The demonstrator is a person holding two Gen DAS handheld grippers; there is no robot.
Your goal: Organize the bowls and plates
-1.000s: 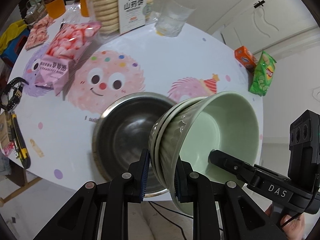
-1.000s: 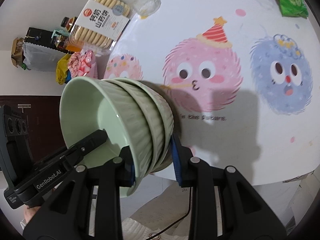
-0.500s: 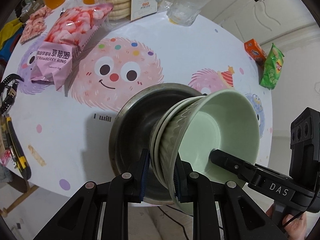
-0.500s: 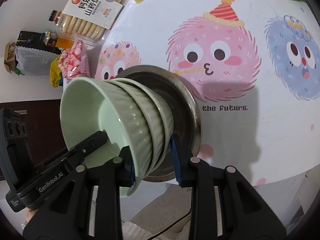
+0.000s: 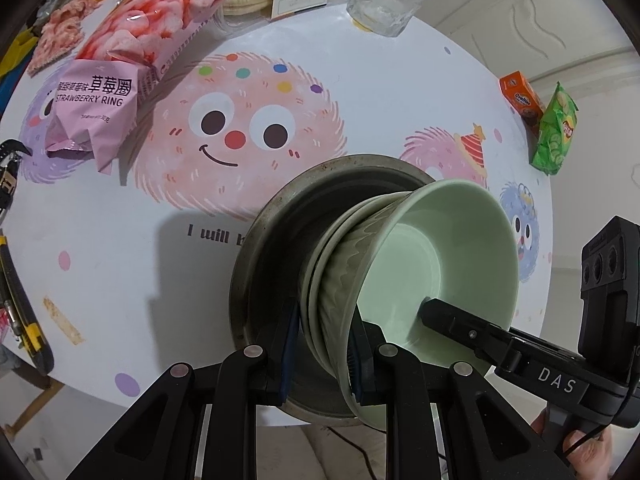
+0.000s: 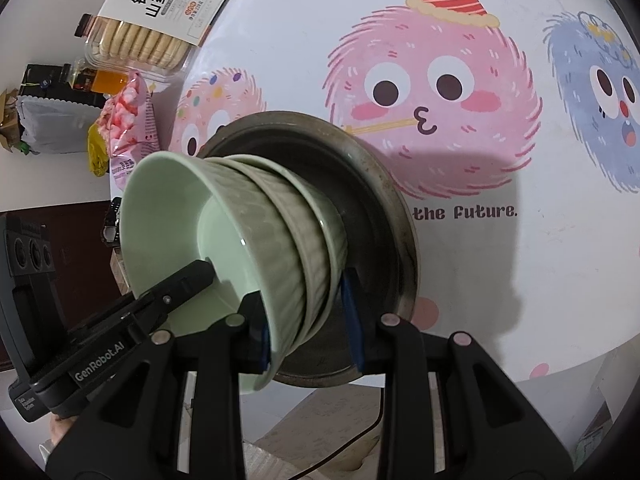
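A stack of three pale green ribbed bowls point(image 5: 432, 256) point(image 6: 168, 216) hangs tilted over a wide steel basin point(image 5: 272, 240) point(image 6: 380, 184) that sits near the front edge of the round table point(image 5: 120, 240). My left gripper point(image 5: 322, 344) is shut on the stack's rims on one side. Gripping the opposite side, my right gripper point(image 6: 306, 328) is shut on the rims too, with one finger inside the top bowl. Each view shows the other gripper's finger reaching into the top bowl. The stack's base is inside the basin's rim; whether it touches the basin is hidden.
A pink strawberry-ring bag point(image 5: 120, 60), a biscuit pack point(image 6: 160, 20) and a clear cup point(image 5: 384, 4) lie at the table's far side. An orange box point(image 5: 520, 96) and a green chips bag point(image 5: 554, 132) are on the right. A yellow utility knife point(image 5: 20, 320) lies at the left edge.
Both grippers have sunk toward the table with the bowl stack between them. The steel basin looms larger and the stack now sits lower inside its rim.
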